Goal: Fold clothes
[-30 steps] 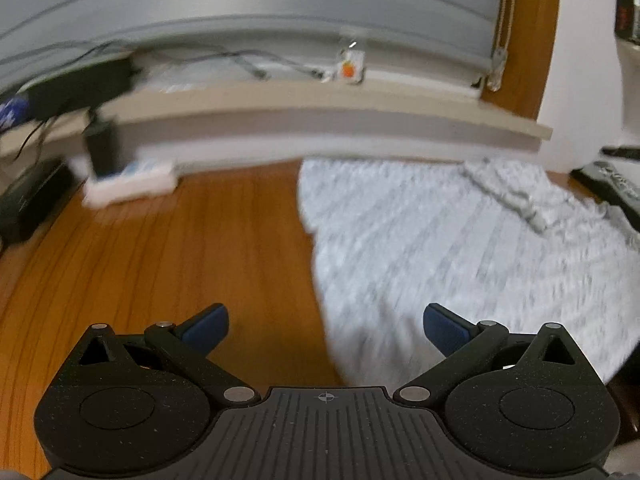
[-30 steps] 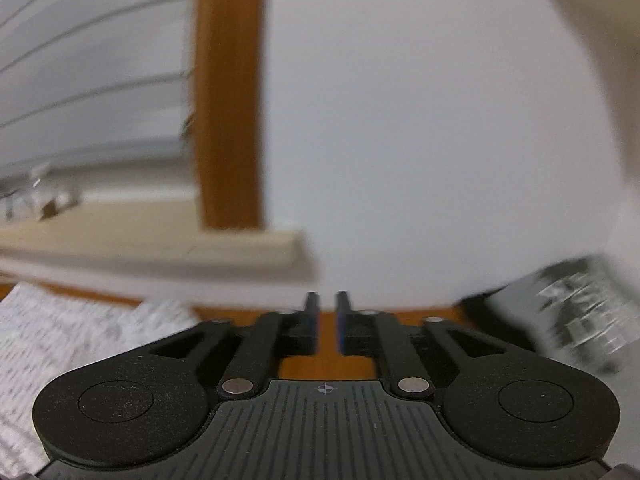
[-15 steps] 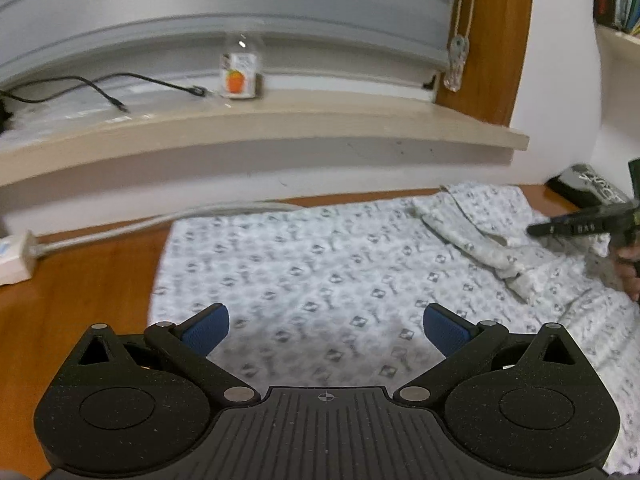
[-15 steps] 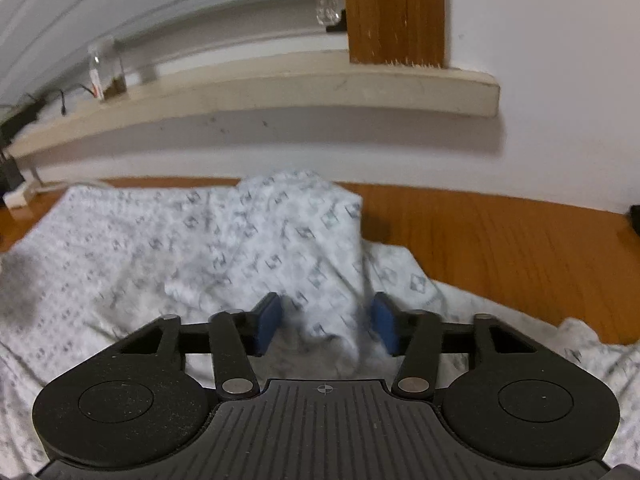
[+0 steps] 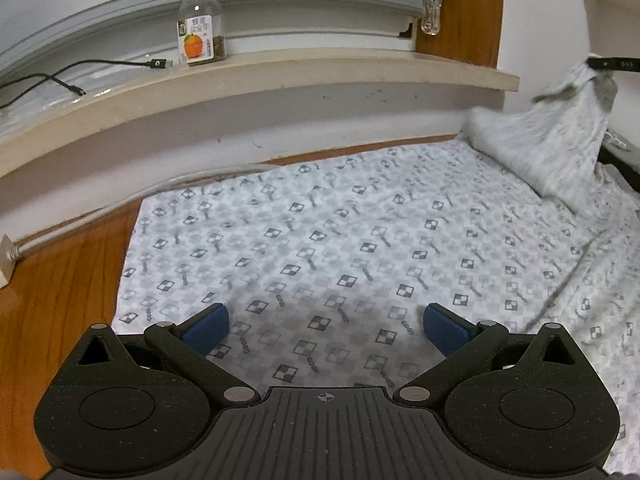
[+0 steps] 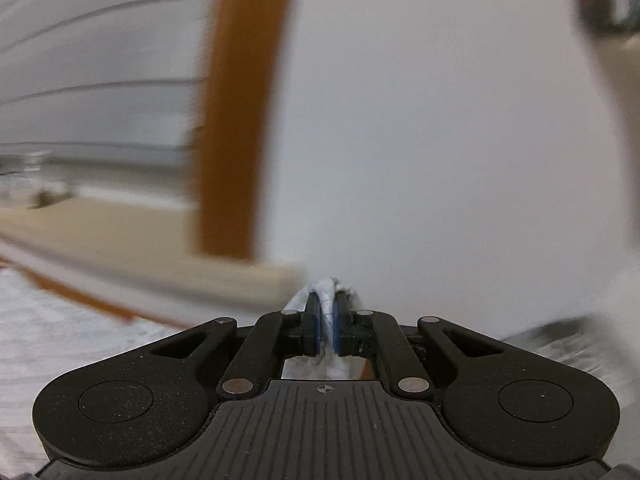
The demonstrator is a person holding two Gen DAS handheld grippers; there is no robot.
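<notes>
A white garment (image 5: 360,240) with a small grey checked print lies spread flat on the wooden table (image 5: 52,304). My left gripper (image 5: 326,326) hovers open just above its near part, with nothing between the blue pads. In the right wrist view my right gripper (image 6: 327,322) is shut on a bunched piece of the garment (image 6: 326,292), held up off the table. The left wrist view shows that lifted part (image 5: 560,136) rising at the far right, pinched by the right gripper's tip (image 5: 612,63).
A beige window sill (image 5: 240,80) runs along the back, carrying a clear jar with an orange label (image 5: 200,26) and a black cable (image 5: 80,72). A grey cord (image 5: 100,212) lies on the table by the wall. Dark objects (image 5: 624,156) sit at the far right.
My right gripper closed on a fold of the garment and raised it, its view swinging up to the wall. My left gripper moved in lower over the cloth, still open.
</notes>
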